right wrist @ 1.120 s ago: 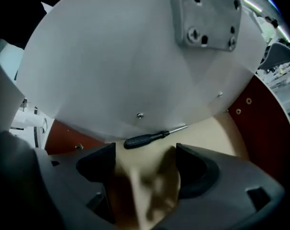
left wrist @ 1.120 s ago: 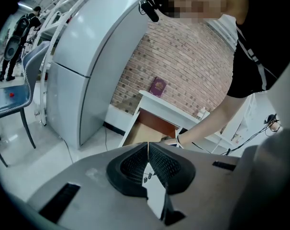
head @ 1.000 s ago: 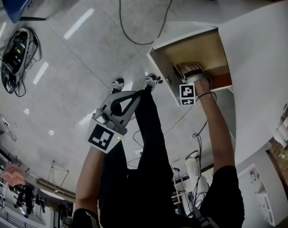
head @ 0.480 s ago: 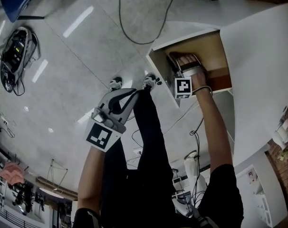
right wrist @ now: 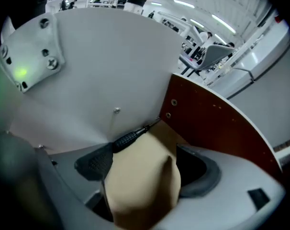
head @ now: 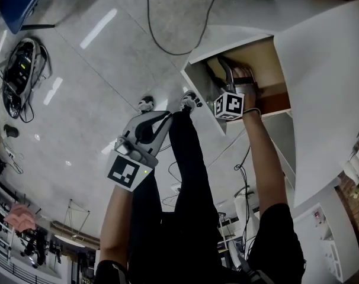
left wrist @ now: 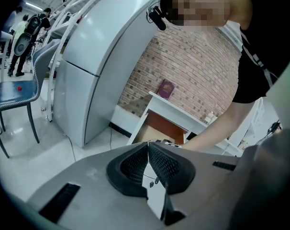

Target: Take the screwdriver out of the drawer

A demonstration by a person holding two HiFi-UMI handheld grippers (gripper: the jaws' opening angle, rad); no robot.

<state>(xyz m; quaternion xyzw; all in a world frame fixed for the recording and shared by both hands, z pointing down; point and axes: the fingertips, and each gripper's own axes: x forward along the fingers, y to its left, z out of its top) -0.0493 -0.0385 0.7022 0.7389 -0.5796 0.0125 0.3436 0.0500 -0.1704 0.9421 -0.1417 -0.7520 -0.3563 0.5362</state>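
The drawer (head: 262,55) stands pulled out of the white cabinet, its tan floor showing. My right gripper (head: 228,71) reaches down into it near the front corner. In the right gripper view its jaws (right wrist: 145,169) stand wide open over the tan floor, holding nothing. A black-handled screwdriver (right wrist: 129,138) lies along the drawer's white wall, just beyond the left pad (right wrist: 94,163) and apart from it. My left gripper (head: 170,117) hangs over the floor by my legs, and its pads (left wrist: 159,164) meet with nothing held.
The drawer's red-brown side wall (right wrist: 217,123) rises on the right of the open jaws. The cabinet's white top (head: 327,81) overhangs the drawer. A cable (head: 167,46), a blue chair (head: 19,2) and a piece of equipment (head: 19,64) are on the floor. A large grey appliance (left wrist: 97,56) stands beyond.
My right hand has slid across the drawer toward its front-left corner and rolled, so the marker cube faces differently. The left gripper has stayed where it was.
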